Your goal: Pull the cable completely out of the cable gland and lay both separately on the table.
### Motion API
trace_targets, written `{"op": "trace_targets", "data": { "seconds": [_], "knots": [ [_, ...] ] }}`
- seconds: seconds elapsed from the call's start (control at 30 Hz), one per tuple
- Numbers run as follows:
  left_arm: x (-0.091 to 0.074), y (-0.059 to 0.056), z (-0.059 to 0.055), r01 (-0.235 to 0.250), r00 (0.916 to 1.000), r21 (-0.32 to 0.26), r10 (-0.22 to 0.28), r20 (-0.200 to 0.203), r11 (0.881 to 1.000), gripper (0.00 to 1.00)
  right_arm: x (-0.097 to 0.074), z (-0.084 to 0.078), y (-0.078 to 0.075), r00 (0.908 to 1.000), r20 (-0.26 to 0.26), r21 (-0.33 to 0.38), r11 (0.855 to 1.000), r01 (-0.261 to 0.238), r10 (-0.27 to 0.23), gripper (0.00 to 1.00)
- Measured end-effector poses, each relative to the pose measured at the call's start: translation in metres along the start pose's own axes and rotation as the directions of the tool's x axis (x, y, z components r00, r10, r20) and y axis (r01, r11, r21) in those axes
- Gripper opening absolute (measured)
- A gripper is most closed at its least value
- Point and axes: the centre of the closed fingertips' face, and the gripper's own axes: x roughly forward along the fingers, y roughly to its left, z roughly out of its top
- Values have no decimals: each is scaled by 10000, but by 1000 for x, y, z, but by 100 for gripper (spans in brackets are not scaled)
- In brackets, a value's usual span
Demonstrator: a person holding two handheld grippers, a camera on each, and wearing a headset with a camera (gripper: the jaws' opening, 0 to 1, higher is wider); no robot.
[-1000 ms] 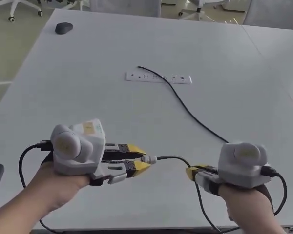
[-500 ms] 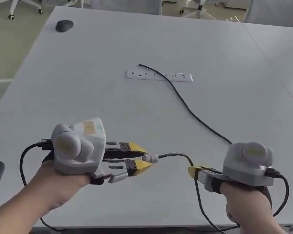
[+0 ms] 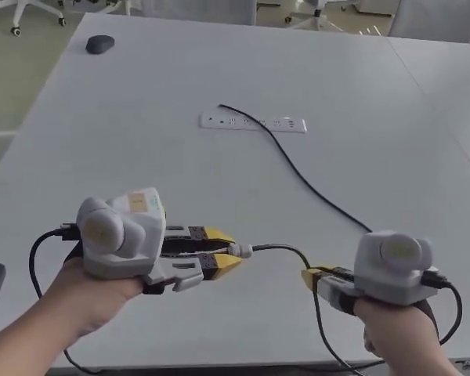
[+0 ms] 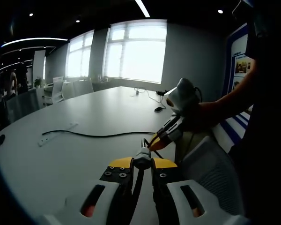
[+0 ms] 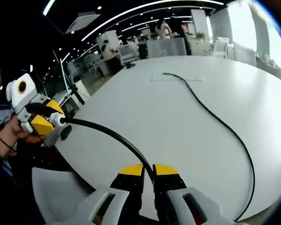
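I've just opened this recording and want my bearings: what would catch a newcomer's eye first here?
Nearest the camera, the left gripper is shut on a small white plastic cable gland. A thin black cable arcs from the gland to the right gripper, which is shut on it. Farther back, a flat white power strip lies in the middle of the pale grey table.

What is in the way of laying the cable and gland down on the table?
Nothing visible. The table under the gland and cable is bare. The strip, a long black lead and the mouse lie farther back.
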Motion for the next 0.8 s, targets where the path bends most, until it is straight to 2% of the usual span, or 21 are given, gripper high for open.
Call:
{"op": "trace_targets", "data": {
  "seconds": [0.07,0.17,0.27,0.37,0.43,0.47,0.53,0.57,0.6,0.63,0.7,0.73,0.8],
  "knots": [
    [0,1,0,1,10000,37,-1,-6,10000,15,0,2,4,9998,89,-544,9984,-172,177,3],
    [0,2,1,-57,10000,26,57,30,10000,15,-3,4,6,10000,84,-1492,9888,-37,50,6],
    [0,3,1,-81,10000,0,81,-1,10000,15,-7,9,17,9989,274,-1977,9798,-310,371,10],
    [0,4,0,-63,10000,6,63,-41,10000,15,-15,24,29,9963,622,-3149,9484,-367,592,15],
    [0,4,0,-68,10000,-5,68,-44,10000,15,-21,35,43,9937,785,-4053,9132,-416,801,17],
    [0,4,0,-54,10000,-25,54,-47,10000,15,-23,41,51,9926,806,-4771,8778,-419,912,18],
    [0,4,0,-41,10000,-6,41,-66,10000,15,-25,48,63,9906,882,-5739,8182,-352,1045,18],
    [1,4,0,-27,10000,-9,26,-73,10000,15,-27,57,71,9875,1128,-6315,7752,-145,1104,17],
    [1,4,0,-24,10000,-18,24,-86,10000,15,-29,62,76,9842,1340,-6600,7512,14,1159,15],
    [1,4,0,-28,10000,-18,27,-94,10000,15,-28,66,83,9821,1373,-6798,7334,-15,1293,15],
    [1,4,-1,-17,9999,-43,16,-116,10000,15,-25,65,89,9820,1237,-6852,7281,-194,1425,16],
    [1,4,-2,-28,9999,-40,27,-155,10000,15,-23,66,94,9813,1159,-7036,7100,-281,1536,15],
    [1,4,-3,-34,9998,-69,32,-191,10000,15,-19,61,99,9824,841,-7279,6836,-539,1670,12]
  ]
}}
